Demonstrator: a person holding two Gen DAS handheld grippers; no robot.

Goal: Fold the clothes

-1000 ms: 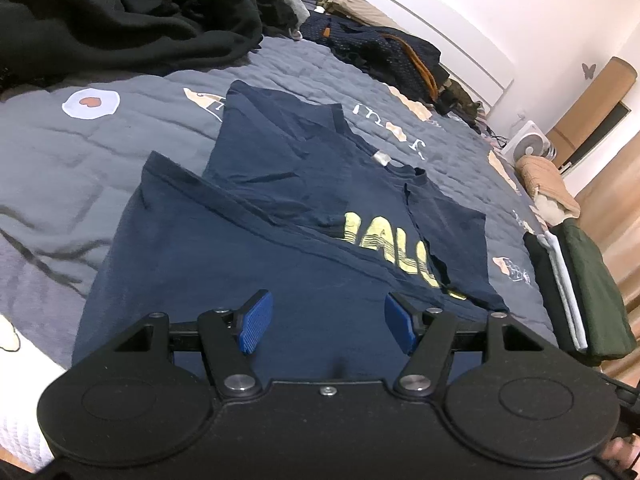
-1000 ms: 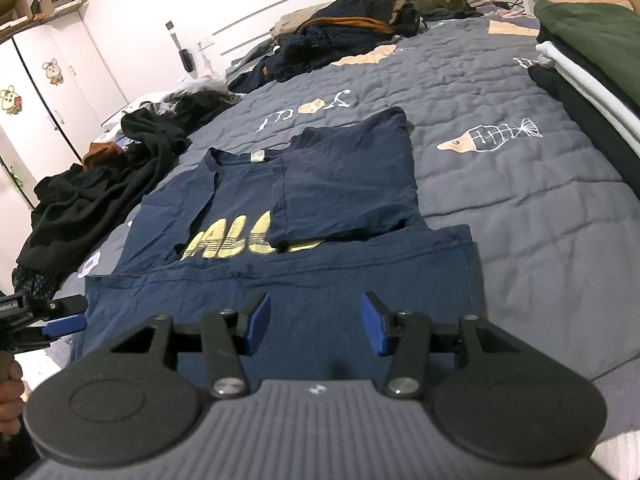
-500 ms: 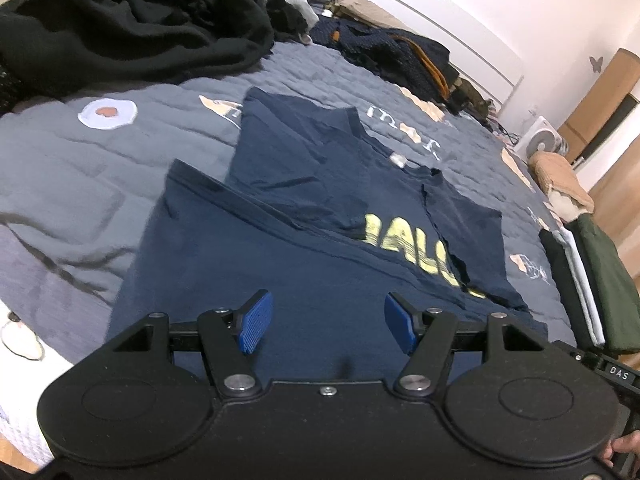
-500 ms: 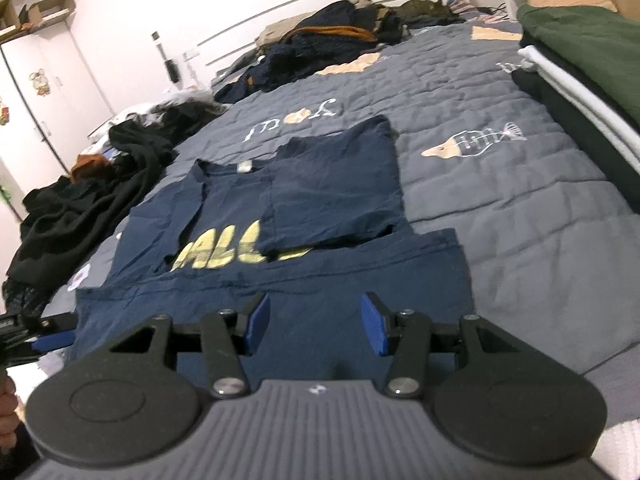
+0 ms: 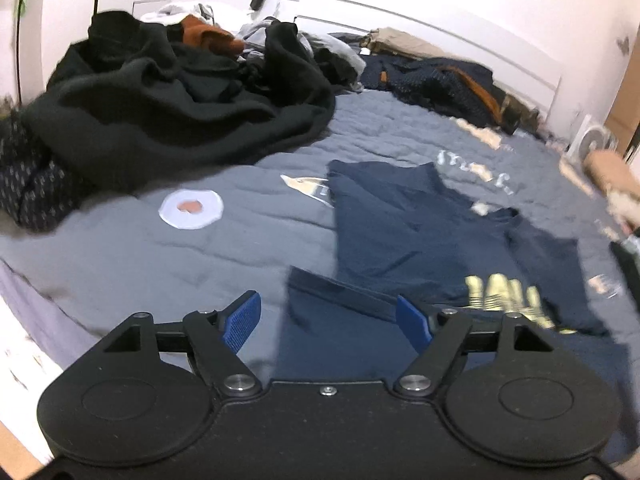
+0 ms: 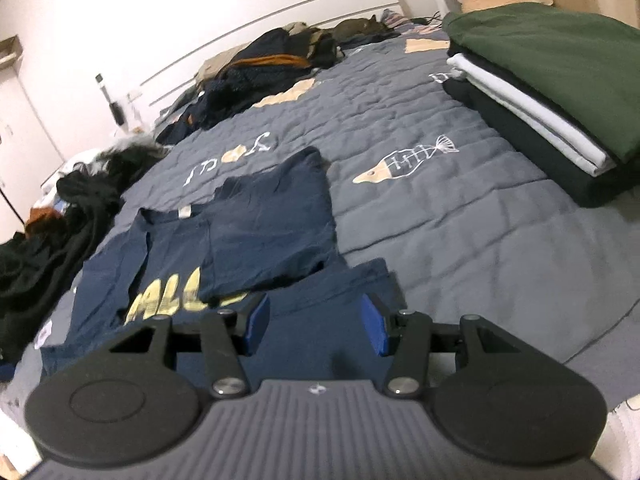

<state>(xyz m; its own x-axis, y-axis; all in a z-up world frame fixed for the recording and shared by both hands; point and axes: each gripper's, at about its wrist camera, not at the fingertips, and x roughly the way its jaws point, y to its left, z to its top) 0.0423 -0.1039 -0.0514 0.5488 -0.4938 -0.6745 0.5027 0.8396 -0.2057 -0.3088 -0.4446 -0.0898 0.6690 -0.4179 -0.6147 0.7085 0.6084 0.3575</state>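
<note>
**Both claws over the shirt's hem**

Grey quilt [image 6: 460, 216] covers the bed, strewn with clothes. Left claw [image 5: 327, 322] tilts down toward the near left corner of the navy shirt [image 5: 420, 232]; its blue pads are opening, with nothing pinched, the hem corner lying below and between them. Right claw [image 6: 314, 322] tilts down over the hem's right part, pads apart, gripping nothing. Farther out: a black heap [image 5: 168, 100] at the left, a folded stack [image 6: 552, 92] at the right.
</note>
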